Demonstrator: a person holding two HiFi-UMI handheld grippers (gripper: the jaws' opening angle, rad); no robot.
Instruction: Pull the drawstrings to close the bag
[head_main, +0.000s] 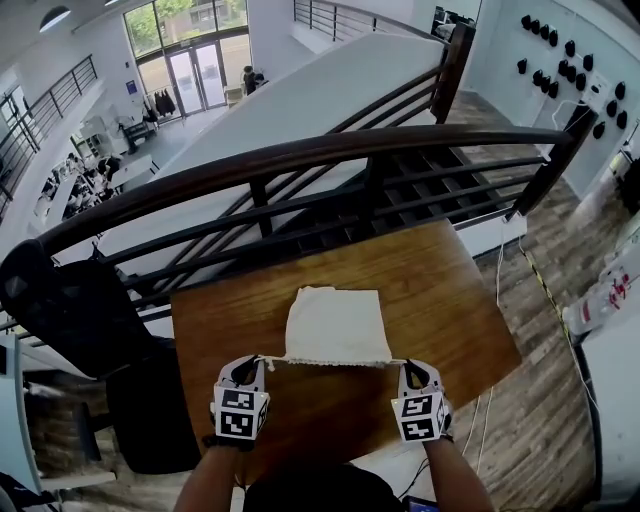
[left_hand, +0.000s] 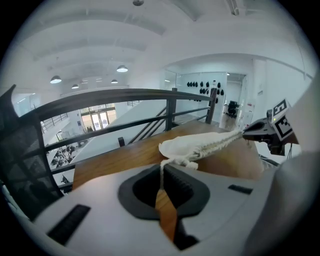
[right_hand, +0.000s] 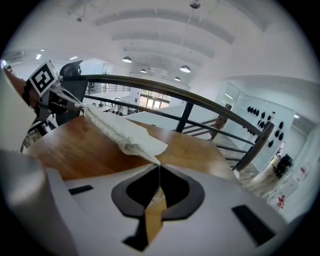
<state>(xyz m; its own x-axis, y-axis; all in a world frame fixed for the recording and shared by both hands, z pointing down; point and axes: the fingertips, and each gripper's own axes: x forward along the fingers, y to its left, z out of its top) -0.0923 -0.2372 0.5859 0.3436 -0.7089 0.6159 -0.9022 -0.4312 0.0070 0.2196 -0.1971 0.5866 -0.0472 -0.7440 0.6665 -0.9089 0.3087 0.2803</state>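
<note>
A cream cloth drawstring bag (head_main: 335, 324) lies on the wooden table (head_main: 440, 290), its gathered mouth toward me. My left gripper (head_main: 252, 368) is shut on the left drawstring (left_hand: 161, 172) at the bag's near left corner. My right gripper (head_main: 414, 372) is shut on the right drawstring (right_hand: 158, 172) at the near right corner. The string runs taut between them along the puckered mouth (head_main: 335, 361). In the left gripper view the bag (left_hand: 192, 145) stretches toward the right gripper (left_hand: 260, 130). The right gripper view shows the bag (right_hand: 122, 132) reaching to the left gripper (right_hand: 62, 97).
A dark metal railing (head_main: 300, 155) runs across just beyond the table's far edge, with a stairwell below. A black office chair (head_main: 70, 300) stands at the table's left. White furniture (head_main: 610, 300) and cables on the wood floor are at the right.
</note>
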